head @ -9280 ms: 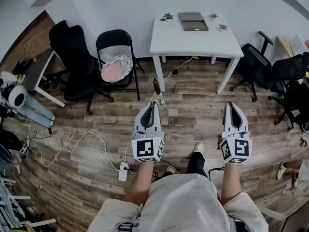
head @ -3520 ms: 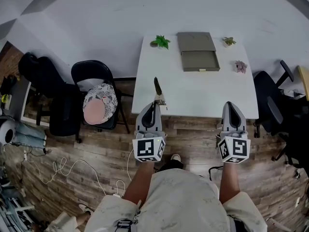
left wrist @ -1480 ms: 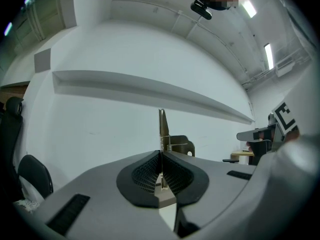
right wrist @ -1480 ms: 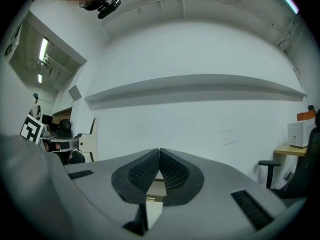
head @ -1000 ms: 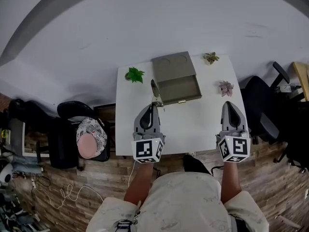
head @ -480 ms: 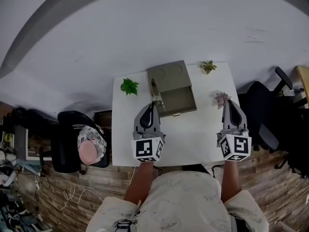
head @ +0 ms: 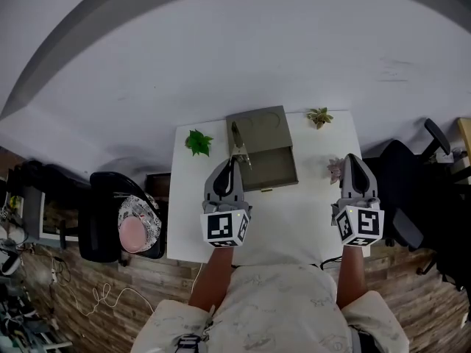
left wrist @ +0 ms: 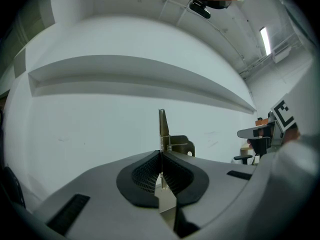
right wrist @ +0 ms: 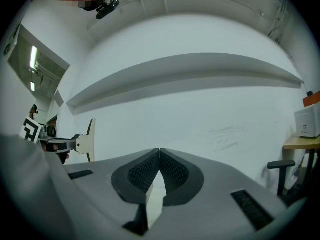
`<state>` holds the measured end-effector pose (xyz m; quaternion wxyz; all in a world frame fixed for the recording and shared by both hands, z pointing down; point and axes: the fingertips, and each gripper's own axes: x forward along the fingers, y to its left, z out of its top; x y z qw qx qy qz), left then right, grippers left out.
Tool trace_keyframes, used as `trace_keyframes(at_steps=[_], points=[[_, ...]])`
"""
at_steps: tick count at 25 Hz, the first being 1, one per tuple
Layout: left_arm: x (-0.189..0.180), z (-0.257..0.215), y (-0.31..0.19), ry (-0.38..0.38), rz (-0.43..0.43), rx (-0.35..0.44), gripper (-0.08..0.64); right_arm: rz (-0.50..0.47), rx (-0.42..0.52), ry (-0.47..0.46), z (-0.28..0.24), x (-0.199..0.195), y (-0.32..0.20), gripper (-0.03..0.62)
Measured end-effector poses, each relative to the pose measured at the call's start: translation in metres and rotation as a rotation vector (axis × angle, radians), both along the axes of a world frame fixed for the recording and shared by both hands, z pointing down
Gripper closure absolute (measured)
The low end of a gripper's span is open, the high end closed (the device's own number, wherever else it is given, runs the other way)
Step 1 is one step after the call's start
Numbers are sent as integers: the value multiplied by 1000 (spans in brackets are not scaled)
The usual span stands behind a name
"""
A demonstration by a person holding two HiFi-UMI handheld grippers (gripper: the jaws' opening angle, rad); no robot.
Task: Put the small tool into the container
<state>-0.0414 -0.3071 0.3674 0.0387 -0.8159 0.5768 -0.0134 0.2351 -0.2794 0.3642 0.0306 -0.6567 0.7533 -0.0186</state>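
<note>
Desk [head: 193,215]: white, set against a pale wall, and we stood at its near edge.

Container [head: 266,151]: a grey box at the back middle of the desk, its lower tray part facing us.

Tool [head: 237,140]: a slim metal piece with a small spring. It stood out past the tips of the left gripper [head: 232,158], clamped between the closed fingers [left wrist: 150,170]. From the head view its tip lay over the container's left edge. We could not tell whether it touched the box.

Right gripper [head: 352,160]: held over the desk's right side, fingers [right wrist: 172,171] pressed together with nothing between them.

Green plant [head: 197,141]: on the desk, left of the container and near the left gripper.

Small plant [head: 319,115]: at the back right corner, beside the container.

Pinkish plant [head: 335,170]: between the container and the right gripper, partly covered by that gripper.

Black chair [head: 110,223]: left of the desk, with a round pink cushion [head: 137,231] on it.

Office chair [head: 411,197]: right of the desk.
</note>
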Motion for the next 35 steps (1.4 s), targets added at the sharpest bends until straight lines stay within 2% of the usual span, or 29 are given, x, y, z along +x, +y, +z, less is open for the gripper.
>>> trace_keyframes(at_steps=[15,35], points=[[-11,-1,-1,-70,-52,20,554,-90,5,-14,12,-22,-19,575],[-13,31,-17,-159,11,-3,554,-55,-25,-2,37,-36,-22,575]])
